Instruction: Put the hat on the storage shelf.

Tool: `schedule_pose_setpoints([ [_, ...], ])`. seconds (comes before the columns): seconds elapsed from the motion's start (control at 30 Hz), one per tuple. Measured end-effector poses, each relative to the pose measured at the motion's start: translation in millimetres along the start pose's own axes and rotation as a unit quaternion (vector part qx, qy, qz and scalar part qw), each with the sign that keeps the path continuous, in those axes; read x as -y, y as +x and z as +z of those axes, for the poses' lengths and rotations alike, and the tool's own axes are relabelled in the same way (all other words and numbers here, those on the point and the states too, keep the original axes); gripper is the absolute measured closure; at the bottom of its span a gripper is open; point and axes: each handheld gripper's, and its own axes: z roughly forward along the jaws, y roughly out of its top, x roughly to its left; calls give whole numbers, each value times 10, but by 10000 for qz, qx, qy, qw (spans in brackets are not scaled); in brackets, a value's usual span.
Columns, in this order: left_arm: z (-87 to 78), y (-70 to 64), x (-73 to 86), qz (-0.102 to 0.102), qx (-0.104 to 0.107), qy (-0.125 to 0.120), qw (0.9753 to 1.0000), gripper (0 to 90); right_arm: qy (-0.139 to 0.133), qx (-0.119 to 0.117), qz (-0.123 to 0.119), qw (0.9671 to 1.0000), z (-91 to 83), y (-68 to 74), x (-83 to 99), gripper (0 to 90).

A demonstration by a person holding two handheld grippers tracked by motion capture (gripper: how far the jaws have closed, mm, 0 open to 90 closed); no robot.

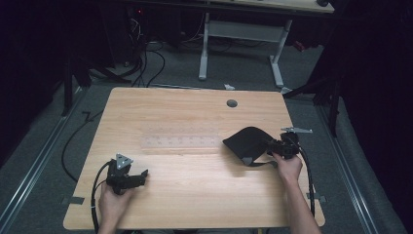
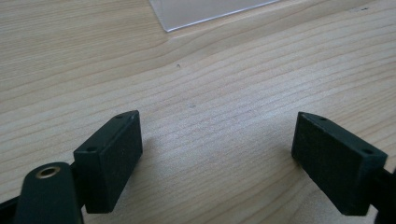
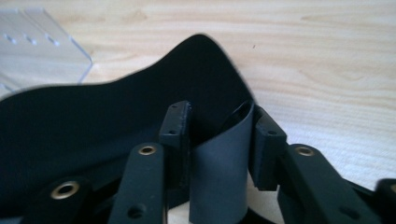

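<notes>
Wooden bench [image 1: 195, 165]: right claw [image 3: 219, 140] pinches black cloth's [image 1: 246, 141] strap — grasp done, handling left; left claw [image 2: 217, 158] spread, well apart from cloth.

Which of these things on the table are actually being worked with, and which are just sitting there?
In use:
- black fabric piece, with its strap pinched by the right gripper
- left gripper, fingers open, resting on the bare table, holding nothing

Just lying about:
- clear plastic sheet at the table's middle
- desk frame beyond
- floor cables
</notes>
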Motion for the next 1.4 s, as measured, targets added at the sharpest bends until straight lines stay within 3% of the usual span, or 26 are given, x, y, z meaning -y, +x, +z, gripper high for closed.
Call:
schedule_pose_setpoints([
  [0.23, 0, 0, 0, 1, 0, 1, 10000, 167, -74, -327, -113, 9994, -85, 39, -10, 790],
  [0.57, 0, 0, 0, -1, 0, 1, 10000, 167, -123, -614, -199, 9978, -166, 93, -10, 851],
  [0.83, 0, 0, 0, -2, 1, 1, 10000, 167, -218, -717, -173, 9970, -234, 122, -24, 859],
  [1.27, -1, 1, -1, -1, 5, 7, 10000, 166, -332, -696, -124, 9969, -358, 173, -38, 863],
  [1.4, -1, 1, -2, -5, 7, 8, 10000, 167, -438, -750, -3, 9962, -419, 192, -40, 863],
])
